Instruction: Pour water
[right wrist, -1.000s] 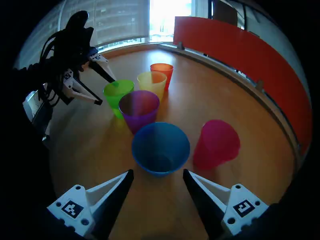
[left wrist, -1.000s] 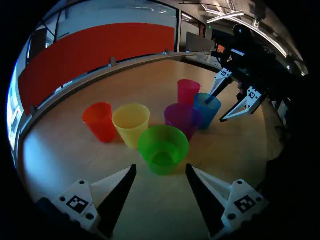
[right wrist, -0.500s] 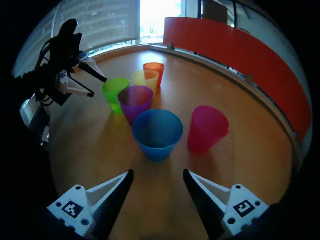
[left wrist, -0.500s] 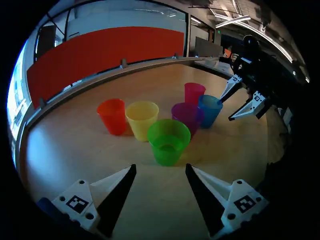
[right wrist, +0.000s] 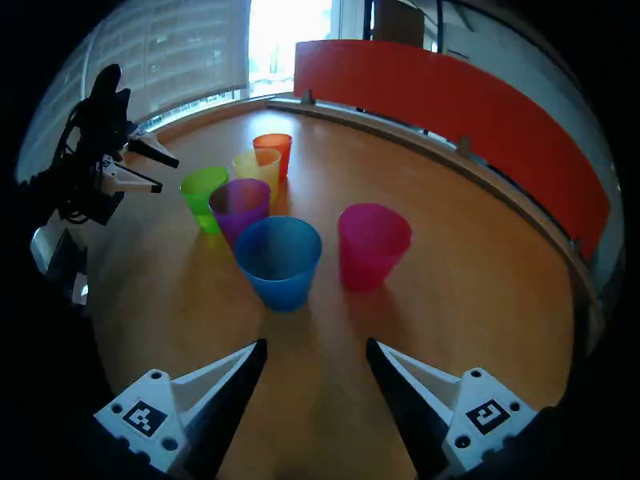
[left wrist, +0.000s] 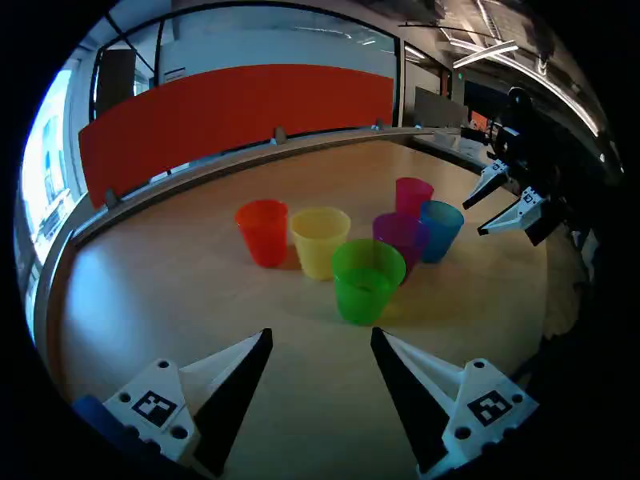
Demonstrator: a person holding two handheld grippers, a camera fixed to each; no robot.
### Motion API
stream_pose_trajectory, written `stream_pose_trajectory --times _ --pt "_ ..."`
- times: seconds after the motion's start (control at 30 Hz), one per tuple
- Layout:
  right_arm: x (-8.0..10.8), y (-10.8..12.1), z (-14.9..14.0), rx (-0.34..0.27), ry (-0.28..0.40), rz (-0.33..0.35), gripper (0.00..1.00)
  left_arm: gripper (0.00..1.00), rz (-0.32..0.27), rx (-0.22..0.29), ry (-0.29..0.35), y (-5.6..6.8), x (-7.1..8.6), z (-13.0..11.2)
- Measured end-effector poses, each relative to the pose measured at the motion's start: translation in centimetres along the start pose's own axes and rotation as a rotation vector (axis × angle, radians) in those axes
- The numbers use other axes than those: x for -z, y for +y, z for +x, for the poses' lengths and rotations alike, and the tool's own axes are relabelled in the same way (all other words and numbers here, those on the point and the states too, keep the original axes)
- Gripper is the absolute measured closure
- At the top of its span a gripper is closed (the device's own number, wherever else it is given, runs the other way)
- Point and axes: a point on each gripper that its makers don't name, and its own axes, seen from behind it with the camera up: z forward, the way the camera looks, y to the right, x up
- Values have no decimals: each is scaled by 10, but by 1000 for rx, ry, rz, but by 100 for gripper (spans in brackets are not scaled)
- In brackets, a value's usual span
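Note:
Several coloured plastic cups stand upright in a cluster on the wooden table. In the left gripper view the green cup [left wrist: 366, 281] is nearest, with the yellow cup [left wrist: 319, 242], red cup [left wrist: 262, 230], purple cup [left wrist: 400, 238], blue cup [left wrist: 439, 230] and pink cup [left wrist: 413, 197] behind it. My left gripper [left wrist: 320, 352] is open, a short way back from the green cup. In the right gripper view the blue cup [right wrist: 278, 261] is nearest, the pink cup [right wrist: 371, 243] to its right. My right gripper [right wrist: 314, 360] is open and empty; it also appears far right as the right gripper [left wrist: 506, 202].
A long red panel [left wrist: 240, 112] runs behind the table's far edge [left wrist: 240, 160]. Bright windows [right wrist: 280, 32] lie beyond the table in the right gripper view. The left gripper [right wrist: 134, 164] and the hand holding it show at the left there. Bare wood surrounds the cups.
Both grippers have drawn back from the cups, which now look smaller and farther away. The cups have not moved. Both grippers stay open.

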Motion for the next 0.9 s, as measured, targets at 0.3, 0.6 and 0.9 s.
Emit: stream_pose_trajectory --times 0.3,0.6,0.9 --pt "4 38 -1 -111 66 -129 4 9 111 30 50 -30 7 1" --pt "14 63 14 -125 152 -229 4 9 193 67 149 -48 14 18" --pt "25 85 41 -146 273 -334 4 9 311 135 266 -81 30 32"
